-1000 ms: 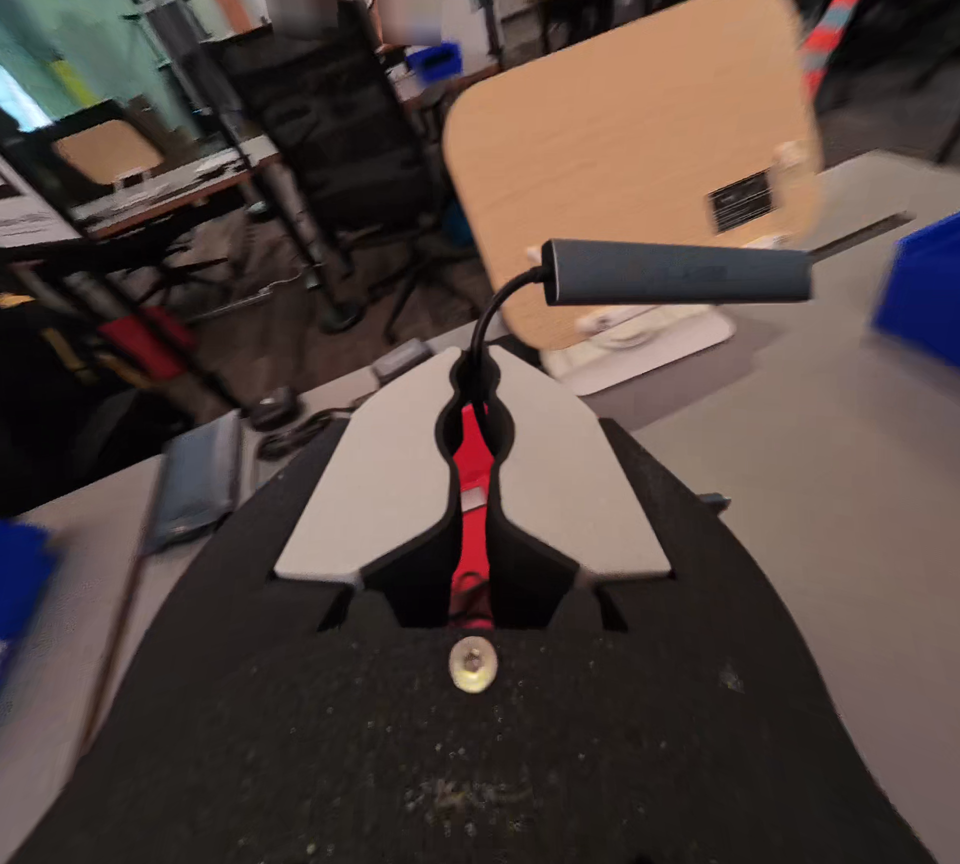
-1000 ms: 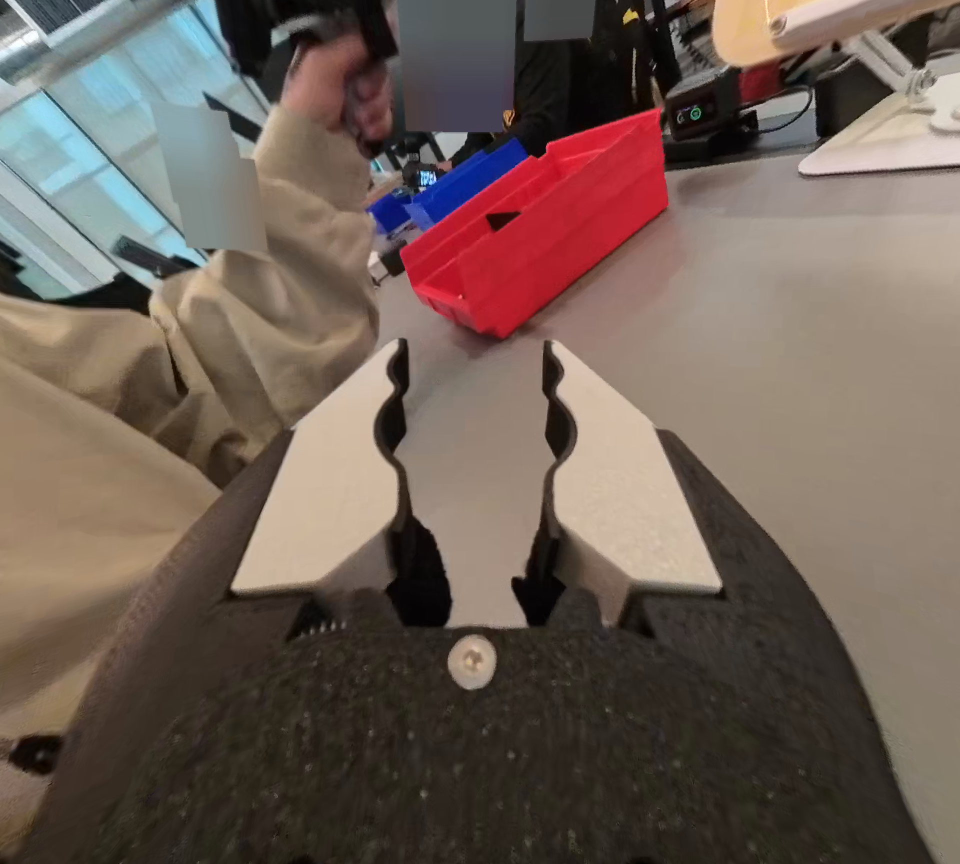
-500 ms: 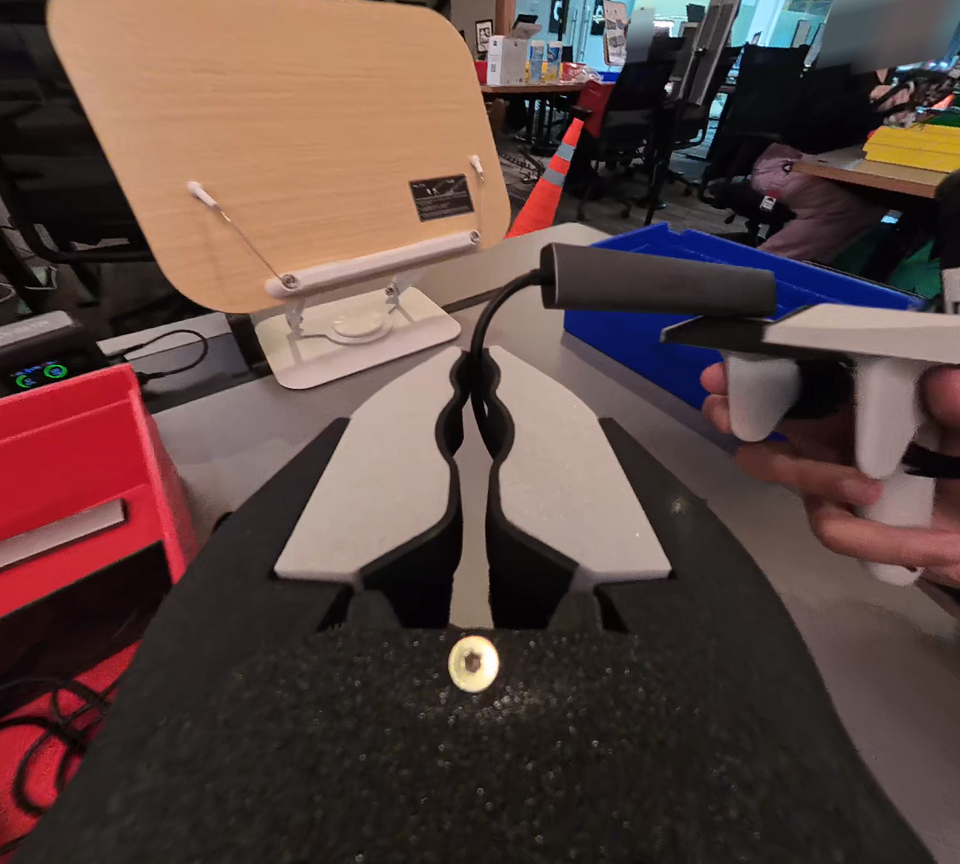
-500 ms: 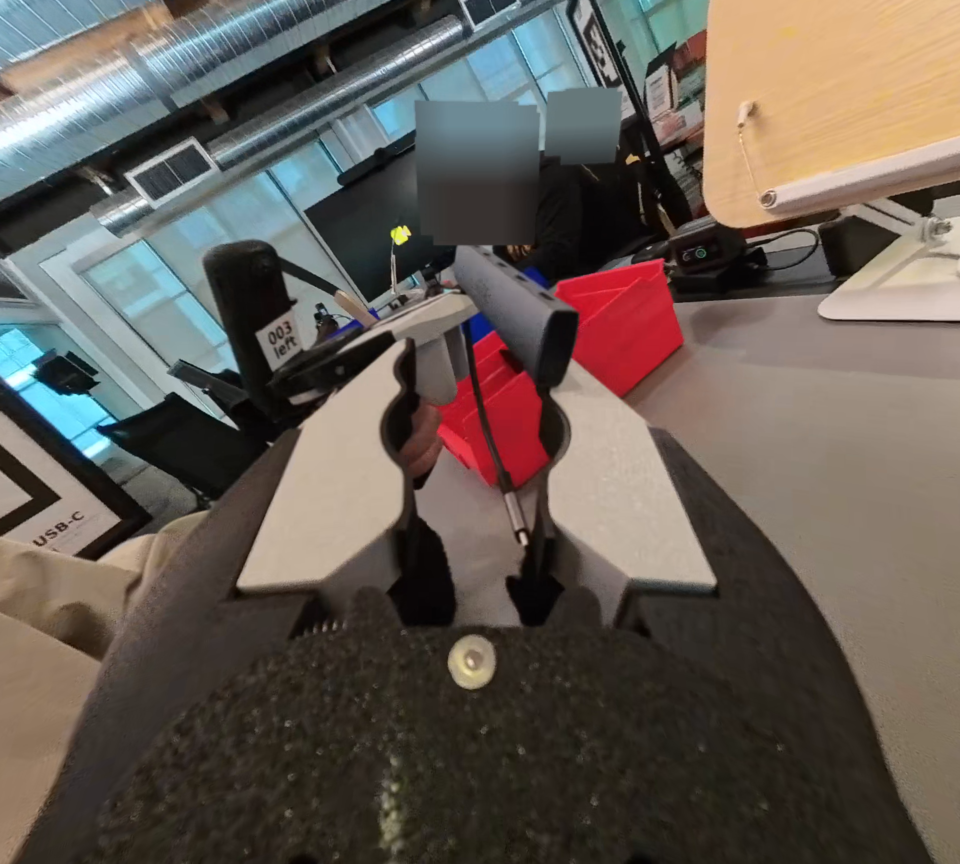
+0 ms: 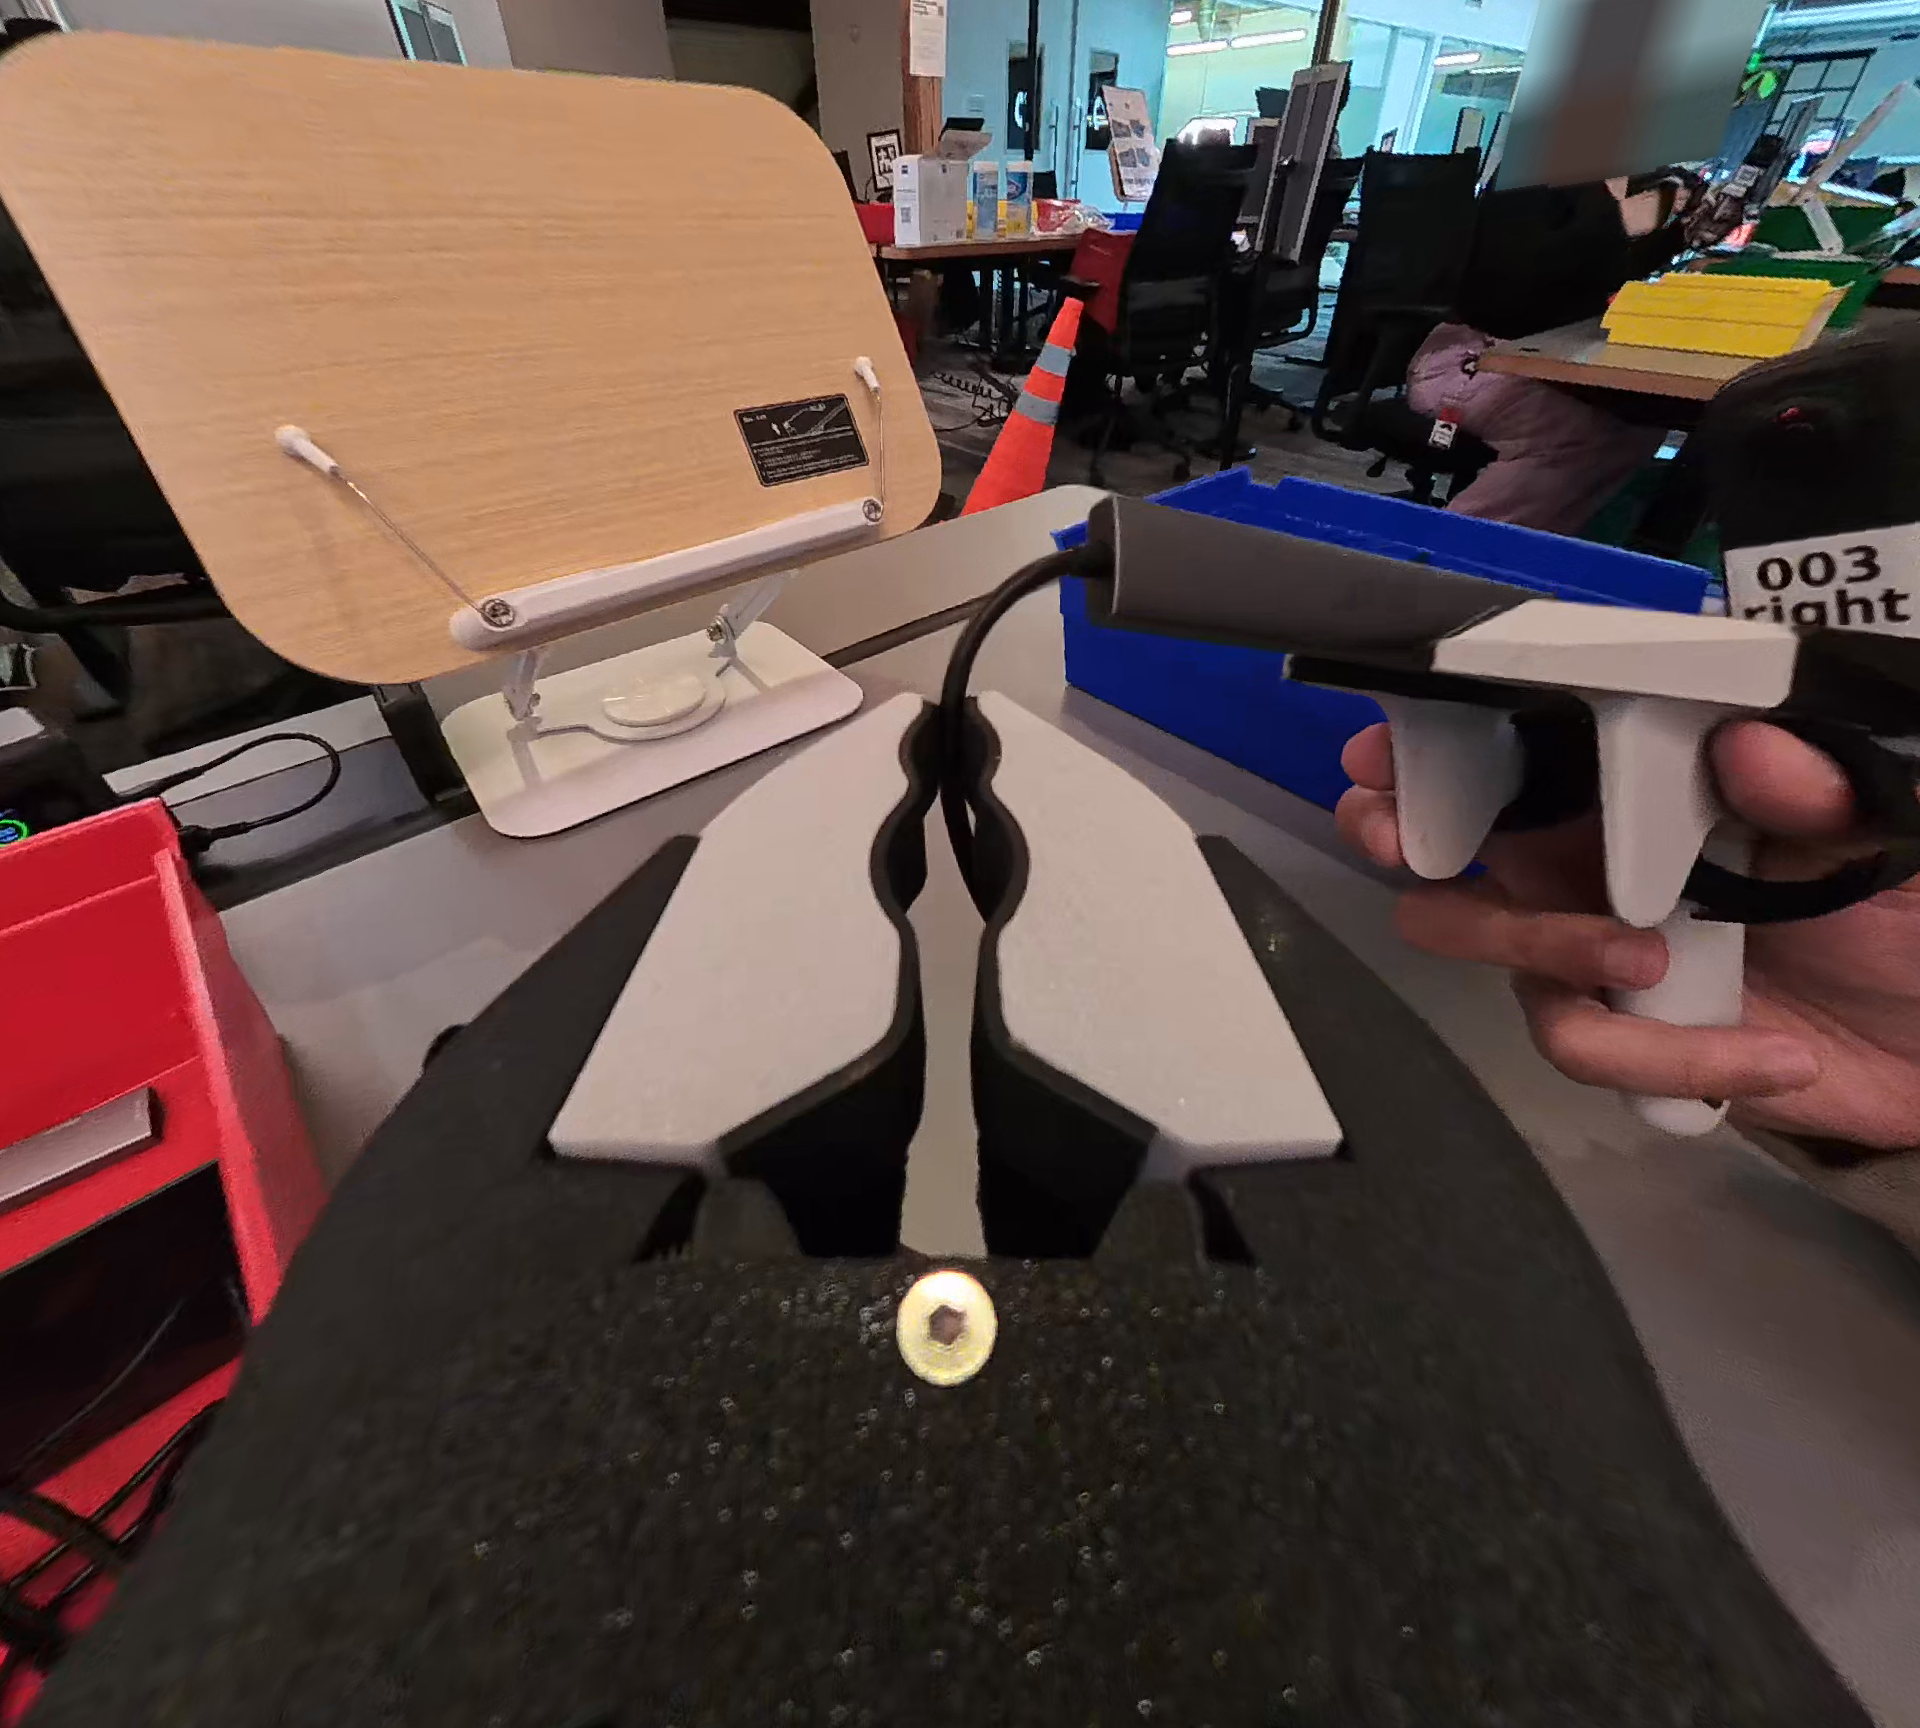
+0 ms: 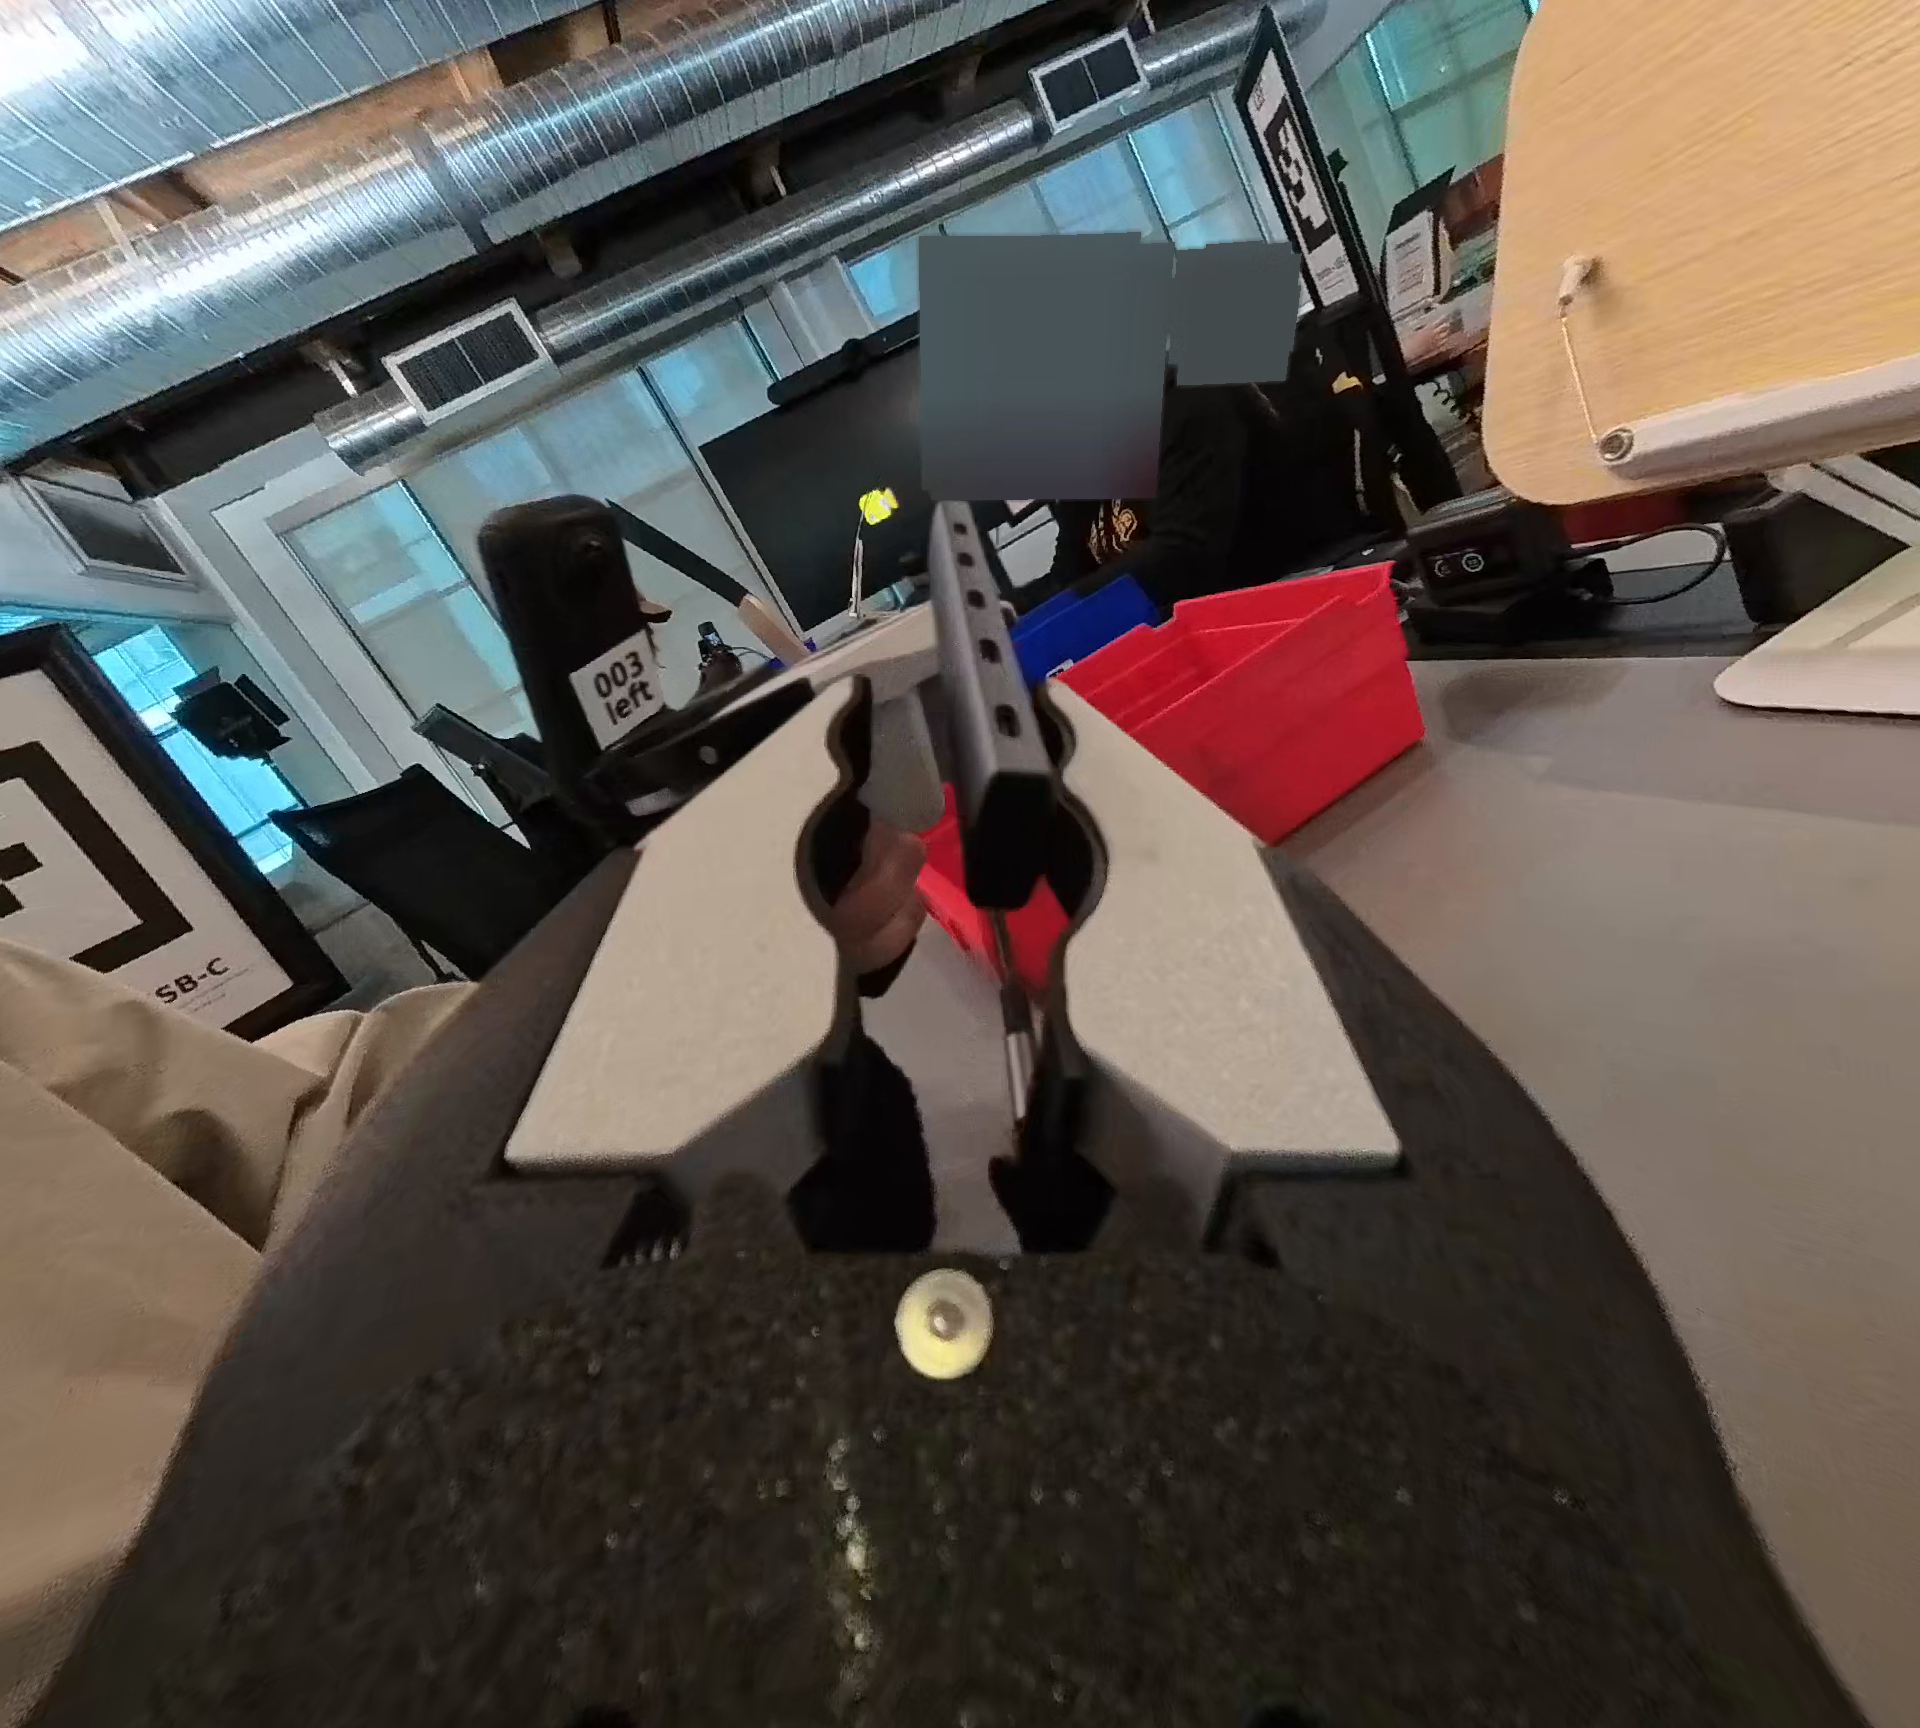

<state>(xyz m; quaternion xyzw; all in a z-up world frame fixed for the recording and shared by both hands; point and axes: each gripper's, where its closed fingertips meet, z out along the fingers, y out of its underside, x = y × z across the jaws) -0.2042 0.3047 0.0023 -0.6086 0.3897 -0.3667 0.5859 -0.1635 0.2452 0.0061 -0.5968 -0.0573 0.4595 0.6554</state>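
pinching thin black cable [image 5: 961, 722], left gripper [image 5: 948, 759]

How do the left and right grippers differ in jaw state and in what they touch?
The left gripper is shut on the black cable, while the right gripper is open around the grey hub. The left takes the thin cord; the right brackets the hub's end. Both are held above the grey table.

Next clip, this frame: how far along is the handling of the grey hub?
Done: the grey hub is off the table, carried by its cable, on which the left gripper is shut. In hand: the right gripper has its open fingers either side of the hub's other end. Left: those fingers have not closed on it, and the cable's plug hangs free.
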